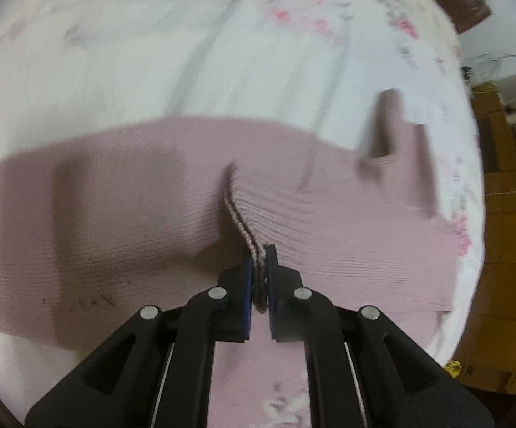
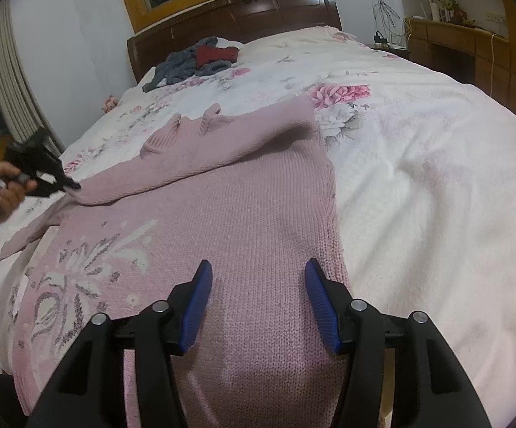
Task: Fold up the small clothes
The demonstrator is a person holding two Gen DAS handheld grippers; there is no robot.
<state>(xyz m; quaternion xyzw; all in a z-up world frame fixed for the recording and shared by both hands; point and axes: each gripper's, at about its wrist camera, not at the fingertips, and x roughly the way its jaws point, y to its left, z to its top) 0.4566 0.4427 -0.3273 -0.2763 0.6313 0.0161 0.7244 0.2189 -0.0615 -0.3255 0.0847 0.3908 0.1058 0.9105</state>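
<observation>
A pink knit sweater (image 2: 251, 221) with a white floral pattern lies on the bed, one sleeve folded across its upper body. My left gripper (image 1: 259, 260) is shut on a bunched edge of the sweater (image 1: 243, 221), lifting it into a ridge; in the right wrist view that gripper (image 2: 69, 185) is at the far left, held by a hand (image 2: 1, 189). My right gripper (image 2: 258, 274) hangs open just above the sweater's lower body, with nothing between its blue pads (image 2: 197, 303). The collar (image 1: 397, 132) points to the right in the left wrist view.
The bed carries a white floral cover (image 2: 418, 164). A grey and red pile of clothes (image 2: 193, 60) lies near the dark wooden headboard (image 2: 243, 18). A wooden desk (image 2: 465, 50) stands to the right of the bed, and a window with curtains (image 2: 15, 82) is at the left.
</observation>
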